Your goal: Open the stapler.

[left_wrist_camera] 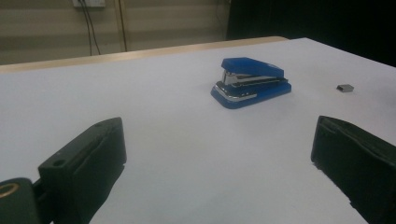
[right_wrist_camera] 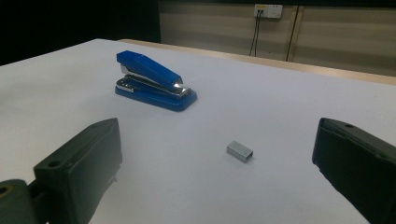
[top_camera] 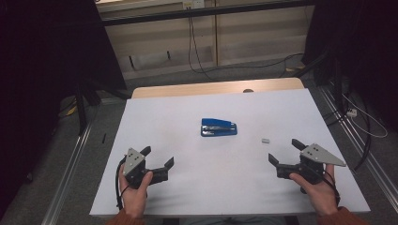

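A blue stapler [top_camera: 218,127] lies shut near the middle of the white table [top_camera: 187,101]; it also shows ahead as the stapler [left_wrist_camera: 251,82] in the left gripper view and the stapler [right_wrist_camera: 153,80] in the right gripper view. A small block of metal staples [top_camera: 265,139] [left_wrist_camera: 345,87] [right_wrist_camera: 240,151] lies to its right. My left gripper [top_camera: 157,156] rests at the front left, open and empty, jaws wide apart [left_wrist_camera: 215,163]. My right gripper [top_camera: 285,151] rests at the front right, open and empty [right_wrist_camera: 217,168], with the staples just ahead of it.
The table's far wooden edge [top_camera: 216,87] borders a floor with cables [top_camera: 197,56] and a wall behind. Dark stands [top_camera: 82,98] flank the table on both sides. Metal rails [top_camera: 70,164] run along the floor beside it.
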Available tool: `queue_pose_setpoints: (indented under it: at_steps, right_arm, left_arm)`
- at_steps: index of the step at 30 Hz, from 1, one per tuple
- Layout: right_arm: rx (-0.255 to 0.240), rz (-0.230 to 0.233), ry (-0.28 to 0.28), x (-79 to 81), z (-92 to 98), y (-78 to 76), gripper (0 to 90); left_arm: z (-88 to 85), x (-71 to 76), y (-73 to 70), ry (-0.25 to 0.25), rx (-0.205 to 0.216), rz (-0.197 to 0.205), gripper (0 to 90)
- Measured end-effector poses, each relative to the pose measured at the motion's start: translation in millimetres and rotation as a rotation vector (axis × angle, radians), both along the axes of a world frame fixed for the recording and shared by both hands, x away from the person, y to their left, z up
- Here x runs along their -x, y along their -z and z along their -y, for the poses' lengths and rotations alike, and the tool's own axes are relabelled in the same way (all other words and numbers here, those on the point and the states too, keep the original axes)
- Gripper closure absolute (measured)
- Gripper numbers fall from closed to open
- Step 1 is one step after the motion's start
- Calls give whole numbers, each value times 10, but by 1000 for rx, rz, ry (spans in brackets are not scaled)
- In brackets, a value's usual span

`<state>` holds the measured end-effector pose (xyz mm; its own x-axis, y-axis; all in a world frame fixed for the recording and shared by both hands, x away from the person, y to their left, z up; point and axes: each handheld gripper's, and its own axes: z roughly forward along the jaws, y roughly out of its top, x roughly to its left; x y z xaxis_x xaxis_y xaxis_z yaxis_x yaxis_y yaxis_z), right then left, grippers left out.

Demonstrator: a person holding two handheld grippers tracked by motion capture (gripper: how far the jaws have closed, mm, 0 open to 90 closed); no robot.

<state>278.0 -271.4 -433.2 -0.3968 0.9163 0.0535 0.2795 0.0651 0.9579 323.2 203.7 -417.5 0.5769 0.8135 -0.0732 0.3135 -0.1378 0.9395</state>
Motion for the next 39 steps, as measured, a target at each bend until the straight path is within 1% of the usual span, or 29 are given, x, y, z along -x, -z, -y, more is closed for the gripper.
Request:
queue_pose_setpoints:
  at_steps: [3, 6, 7, 9, 10, 12, 13, 14, 15, 16, 17, 20, 21, 22, 23, 24, 25, 26, 27, 28, 29, 32, 33, 34, 35, 36, 38, 39]
  right_arm:
    - [-6, -19, -18, -27, -57, 2, 10]
    - [-6, -13, -30, -26, -91, -16, 10]
    - [-7, -5, -37, -29, -106, -24, 10]
    - [-13, -6, -43, -58, -153, -30, 9]
    - [-13, -6, -43, -58, -153, -30, 9]
    - [-12, -11, -45, -90, -187, -24, 6]
    - [-13, -12, -45, -105, -206, -22, 6]
    - [-25, -20, -48, -119, -229, -22, 8]
    - [-34, -27, -60, -145, -260, -23, 12]
    - [-34, -27, -60, -145, -260, -23, 12]
    - [-17, -22, -65, -172, -285, -22, 12]
    - [-12, -22, -69, -208, -299, -14, 12]
    - [-15, -31, -74, -242, -316, -8, 22]
    - [-15, -31, -74, -242, -316, -8, 22]
    - [-17, -40, -92, -268, -343, -16, 38]
    - [-17, -40, -92, -268, -343, -16, 38]
    - [-24, -40, -105, -304, -378, -32, 38]
    - [-24, -40, -105, -304, -378, -32, 38]
    - [-30, -38, -110, -341, -410, -45, 38]
    - [-30, -38, -110, -341, -410, -45, 38]
    - [-19, -27, -113, -378, -439, -51, 39]
    - [-20, -24, -121, -425, -475, -49, 41]
    - [-17, -25, -123, -438, -488, -49, 42]
    - [-17, -25, -123, -438, -488, -49, 42]
    - [-13, -24, -128, -466, -510, -55, 42]
    - [-13, -23, -127, -475, -521, -60, 42]
    - [-14, -20, -129, -490, -533, -64, 42]
    - [5, -13, -122, -530, -558, -90, 38]
  left_arm:
    - [29, -19, 10, 2, -6, -5, 33]
    - [54, -21, 17, 1, -16, -6, 31]
    - [67, -26, 17, 7, -25, -7, 31]
    - [105, -43, 15, 19, -42, -1, 31]
    - [105, -43, 15, 19, -42, -1, 31]
    - [141, -63, 14, 41, -37, -7, 31]
    - [158, -71, 15, 43, -40, -6, 31]
    - [172, -79, 16, 45, -46, -5, 31]
    - [190, -98, 31, 50, -43, -16, 31]
    - [190, -98, 31, 50, -43, -16, 31]
    - [207, -123, 47, 53, -62, -21, 32]
    - [218, -149, 50, 54, -54, -23, 44]
    - [240, -174, 43, 52, -46, -17, 44]
    - [240, -174, 43, 52, -46, -17, 44]
    - [276, -204, 42, 58, -42, -15, 45]
    - [276, -204, 42, 58, -42, -15, 48]
    - [307, -240, 38, 97, -48, -38, 60]
    - [307, -240, 38, 97, -48, -38, 65]
    - [356, -264, 42, 131, -46, -58, 61]
    - [356, -264, 42, 131, -46, -58, 60]
    - [403, -280, 44, 140, -62, -57, 60]
    - [446, -316, 36, 153, -67, -61, 63]
    - [481, -349, 25, 154, -65, -56, 64]
    - [481, -349, 25, 154, -65, -56, 64]
    - [505, -393, 1, 165, -66, -59, 76]
    - [514, -410, -10, 167, -57, -59, 88]
    - [519, -428, -21, 169, -54, -58, 90]
    - [538, -466, -38, 167, -42, -51, 90]
